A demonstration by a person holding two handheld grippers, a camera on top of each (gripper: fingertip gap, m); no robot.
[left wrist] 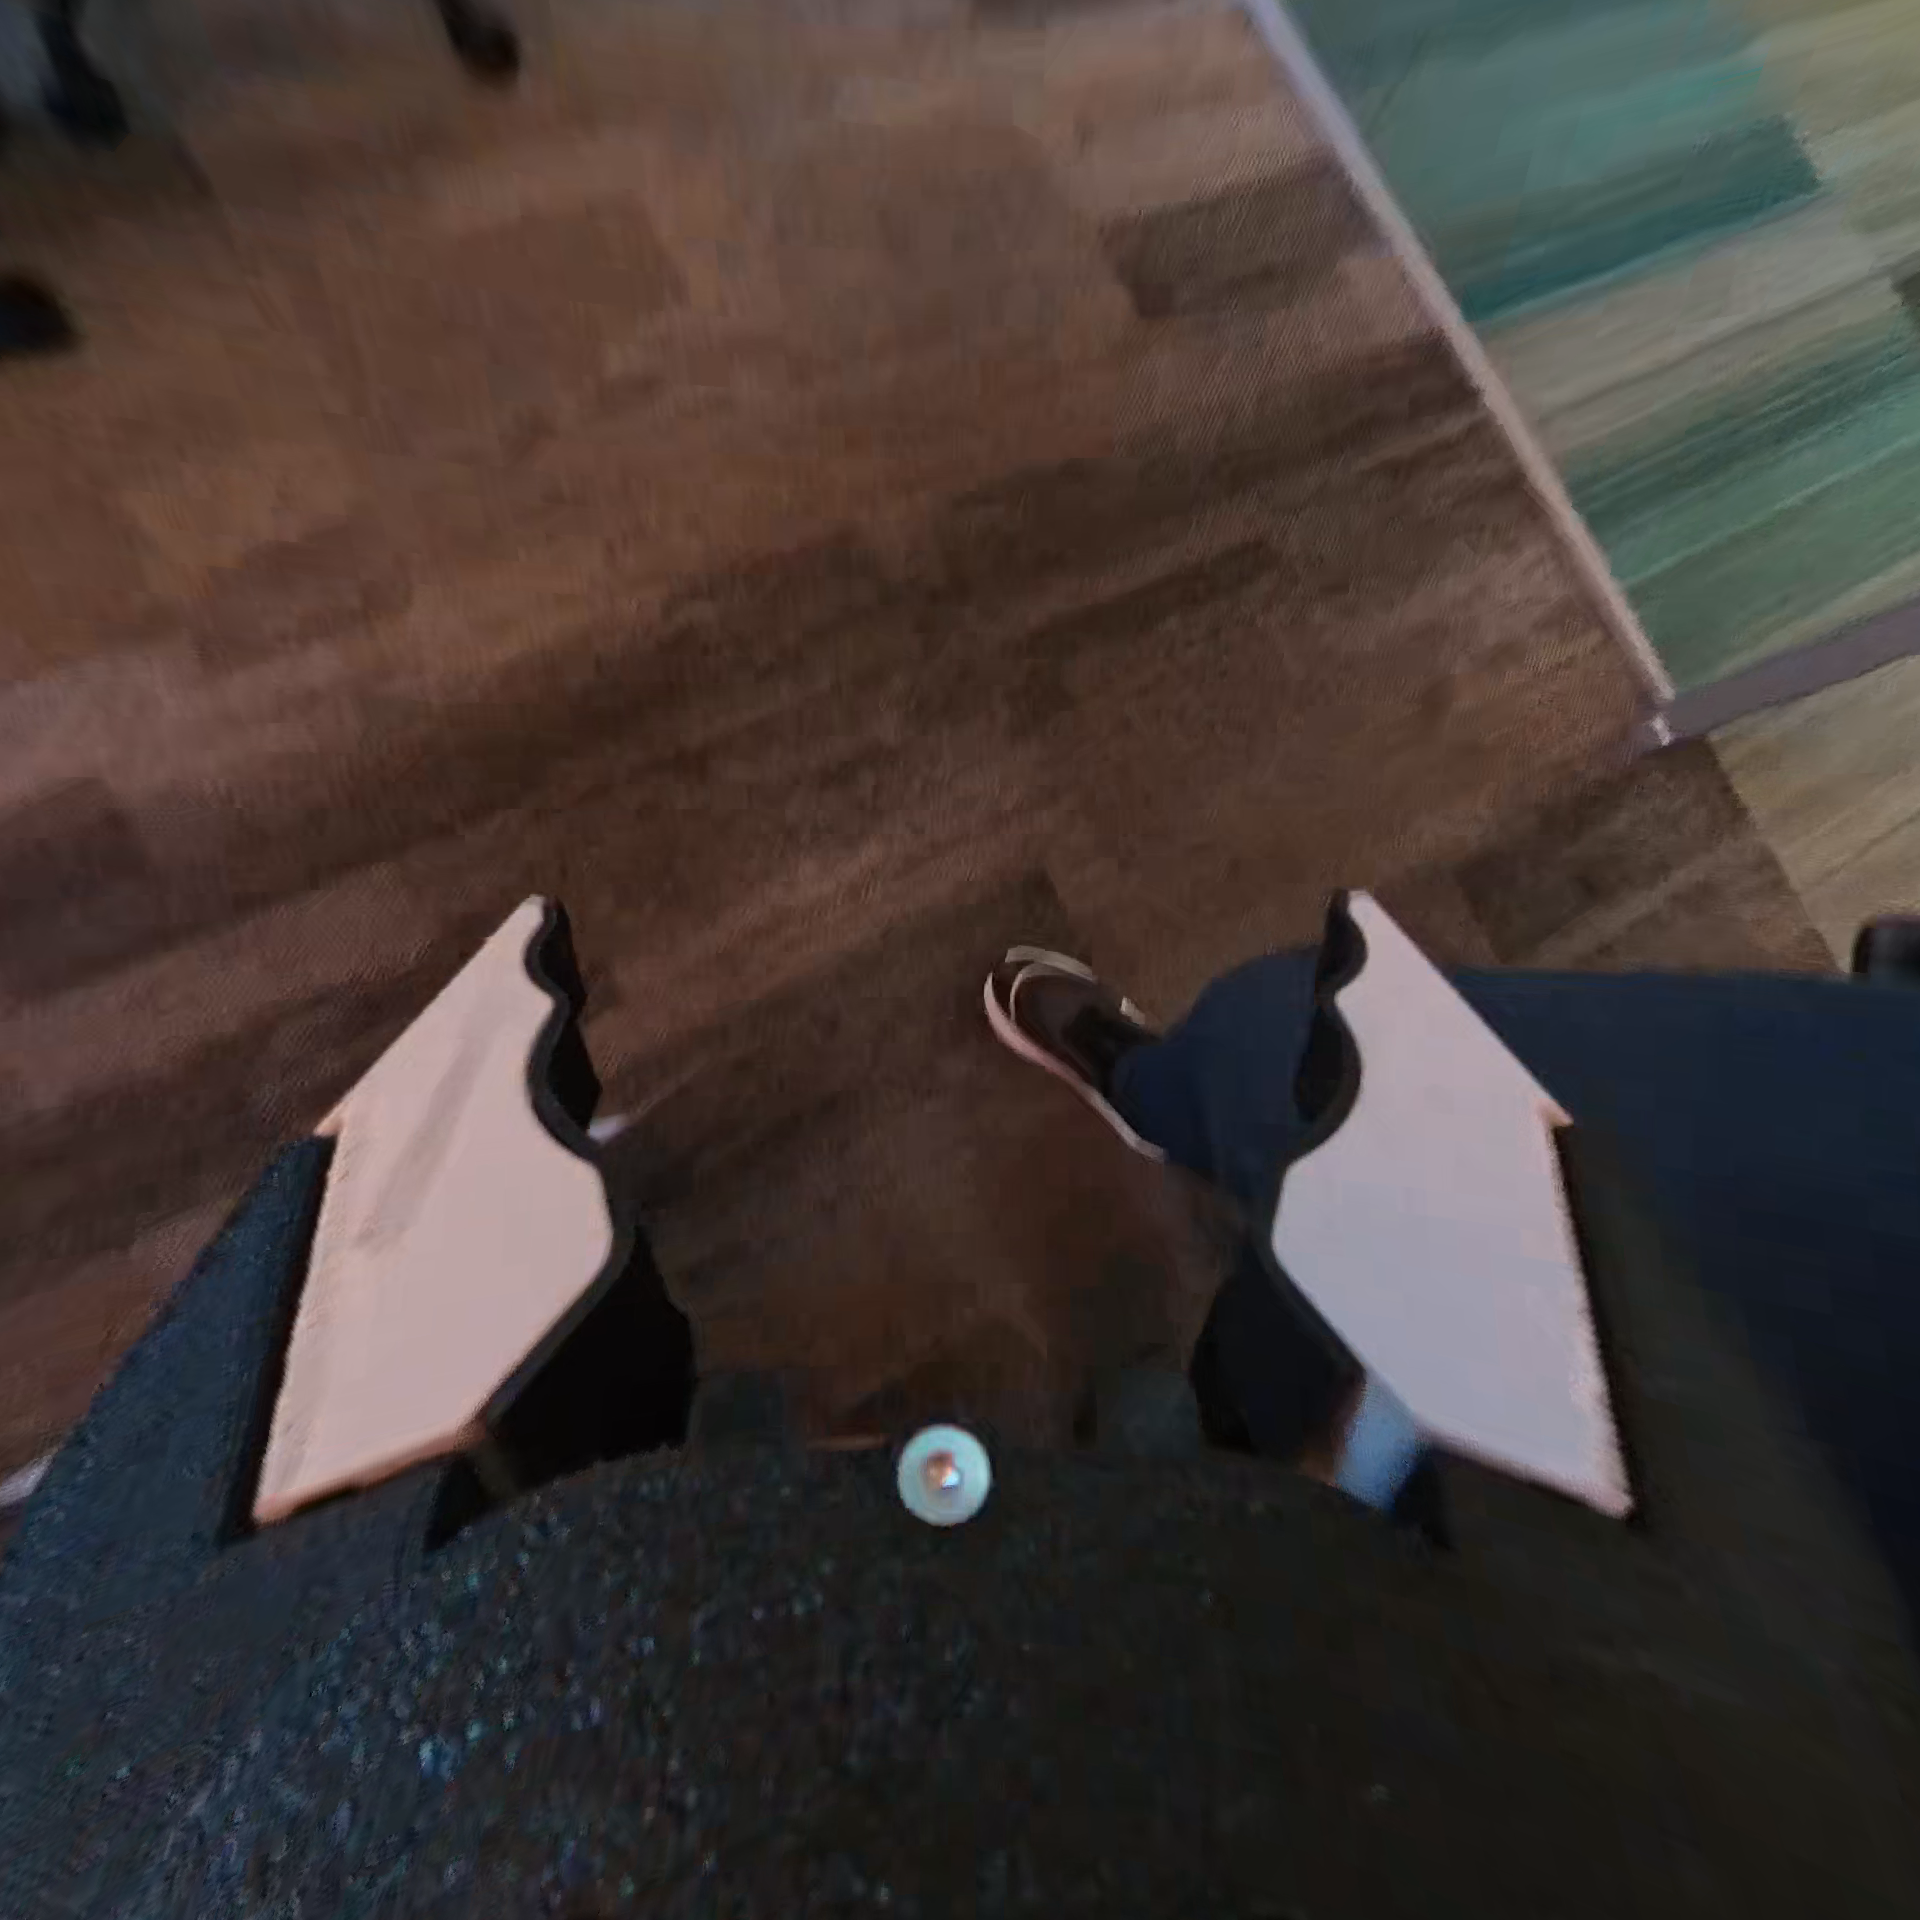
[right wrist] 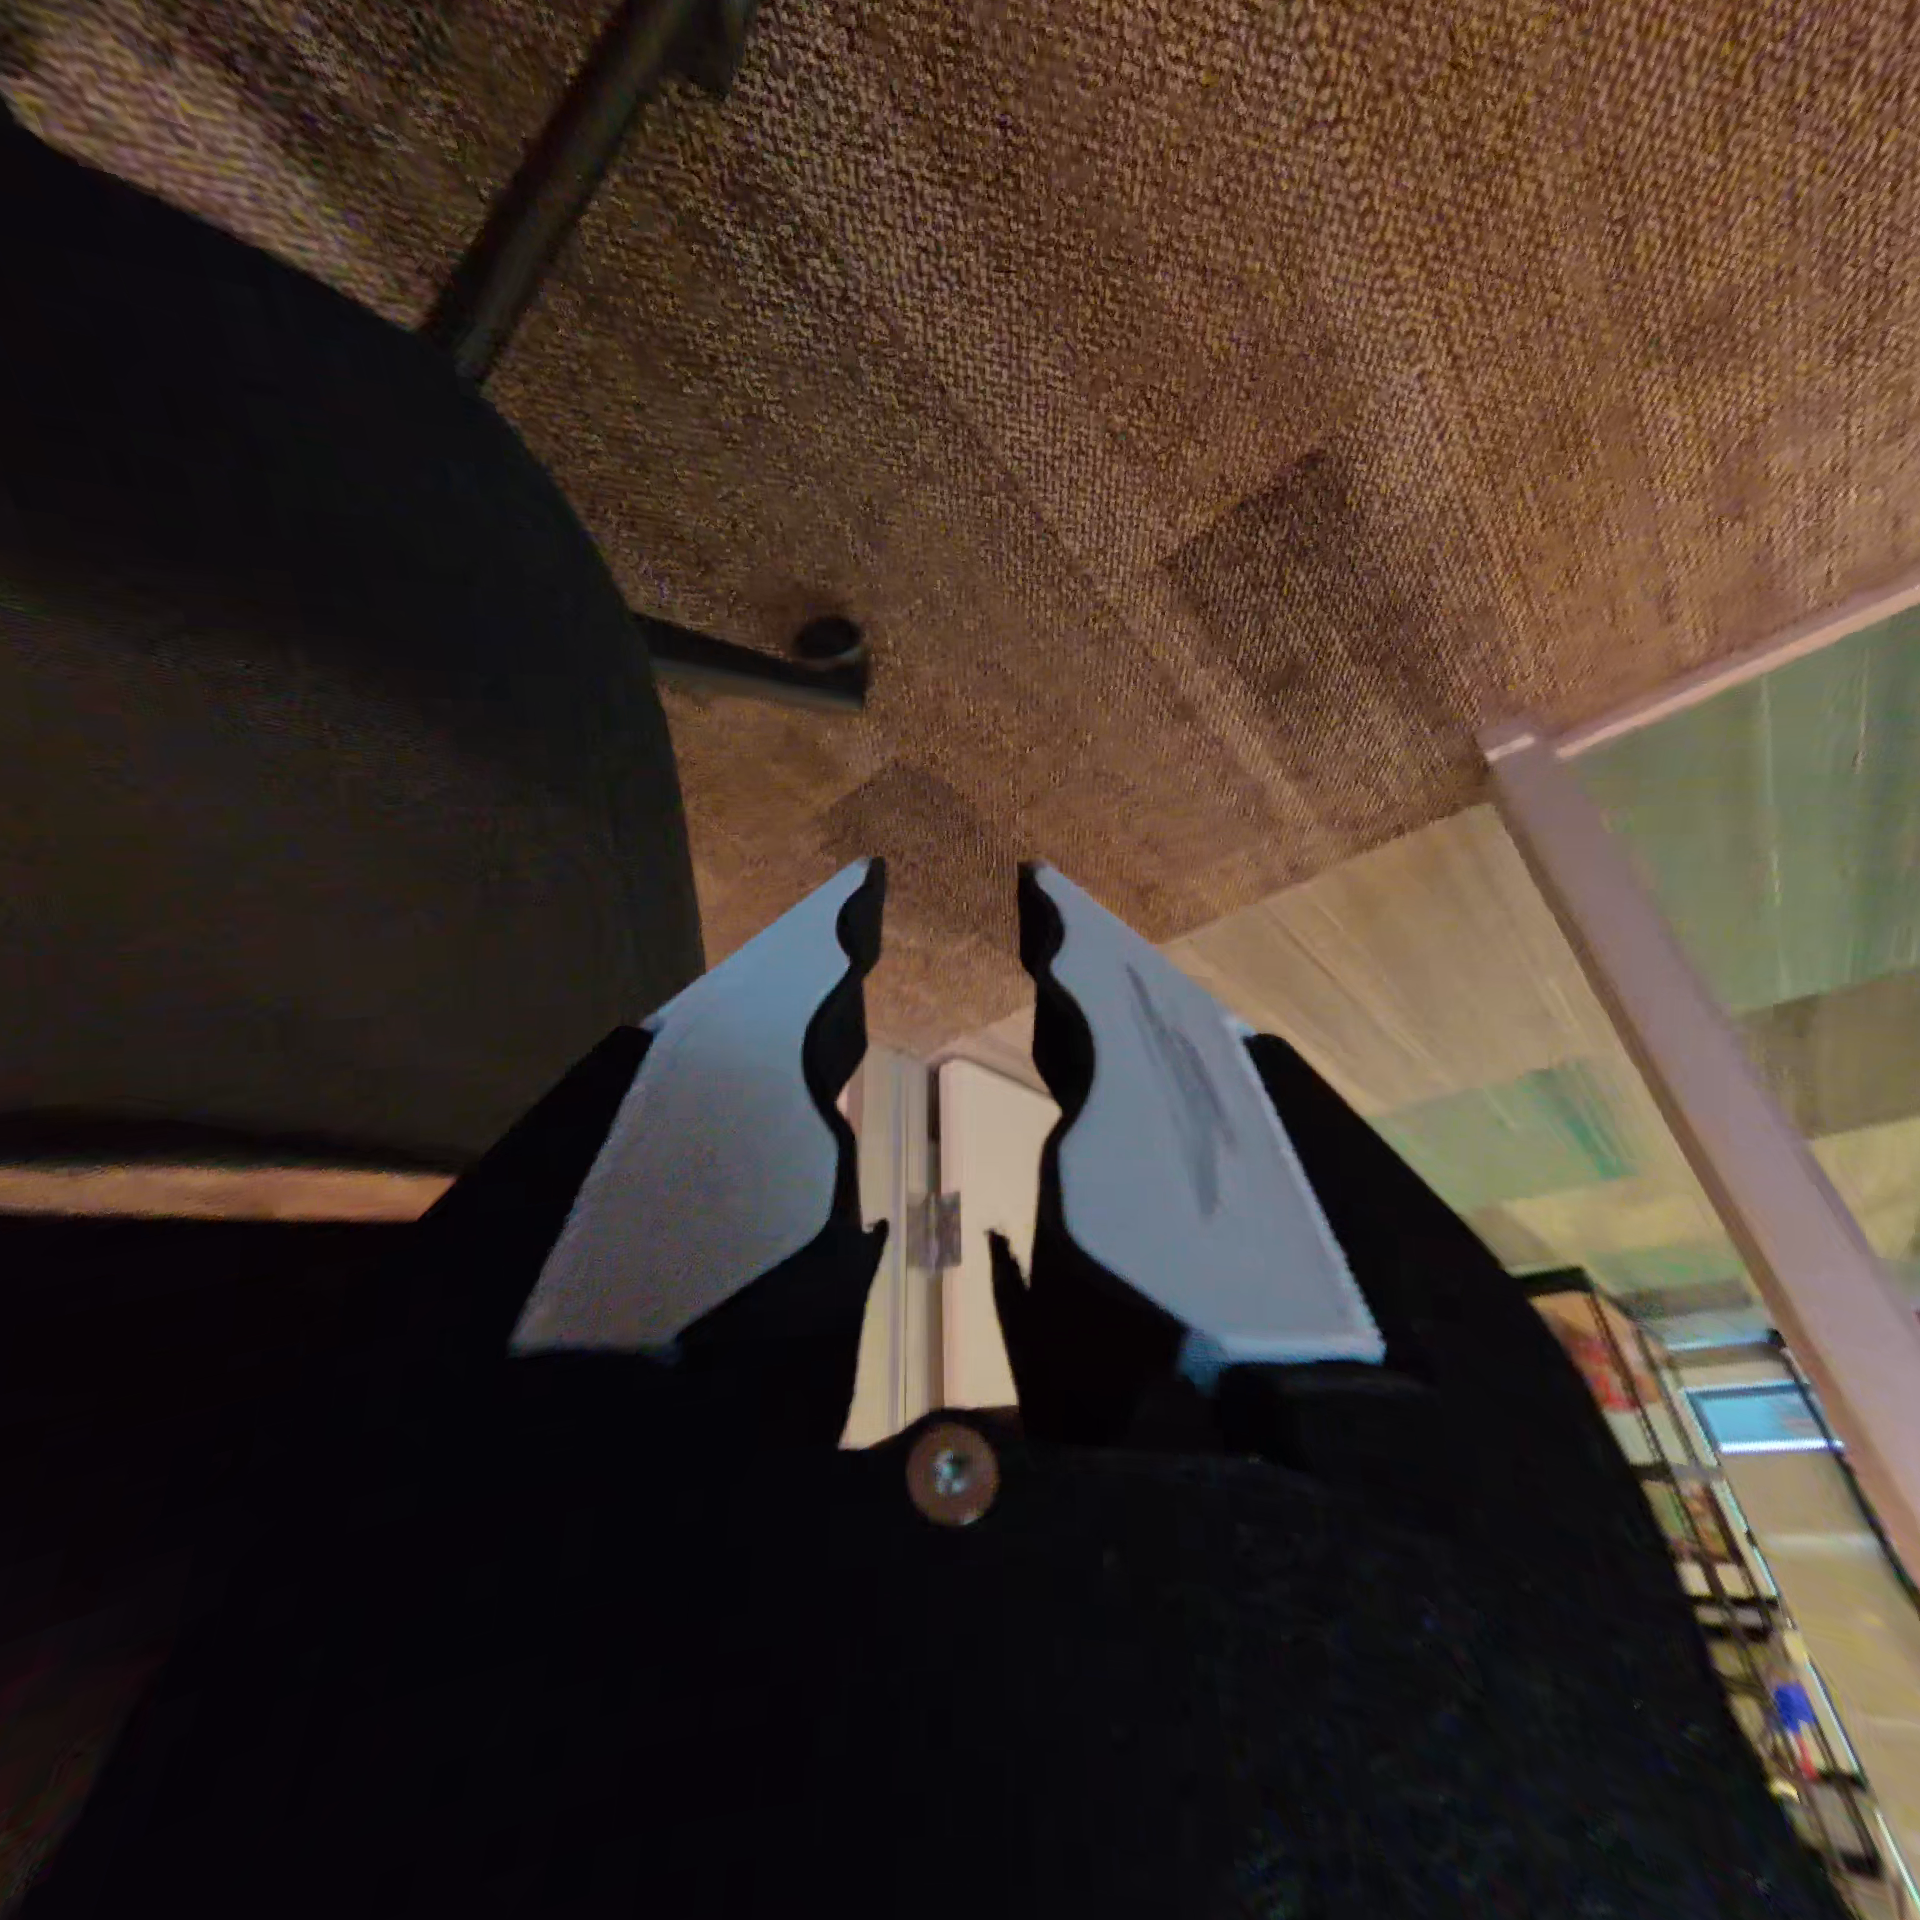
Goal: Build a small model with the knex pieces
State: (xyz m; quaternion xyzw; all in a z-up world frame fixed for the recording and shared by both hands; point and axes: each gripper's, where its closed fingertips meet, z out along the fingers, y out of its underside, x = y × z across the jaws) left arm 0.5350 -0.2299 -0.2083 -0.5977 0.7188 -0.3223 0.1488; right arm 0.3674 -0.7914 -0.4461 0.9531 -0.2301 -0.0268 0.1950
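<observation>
My left gripper (left wrist: 945, 902) is wide open and empty, held above the brown carpet (left wrist: 727, 520) and pointing down at it. A person's dark shoe with a white sole (left wrist: 1060, 1023) and a dark trouser leg (left wrist: 1216, 1081) lie just beyond its right finger (left wrist: 1434, 1226). My right gripper (right wrist: 953, 864) holds nothing, with only a narrow gap between the fingertips. It is above the carpet (right wrist: 1143, 364), next to a dark chair seat (right wrist: 312, 727). The left wrist view is blurred.
A glass partition with a green tint (left wrist: 1714, 312) and a pale frame (left wrist: 1455, 343) borders the carpet on the right. In the right wrist view, a chair base leg with a caster (right wrist: 790, 665), the partition frame (right wrist: 1683, 1039) and a wire shelf rack (right wrist: 1745, 1558) show. The left gripper's tips are roughly 65 cm from the right gripper's.
</observation>
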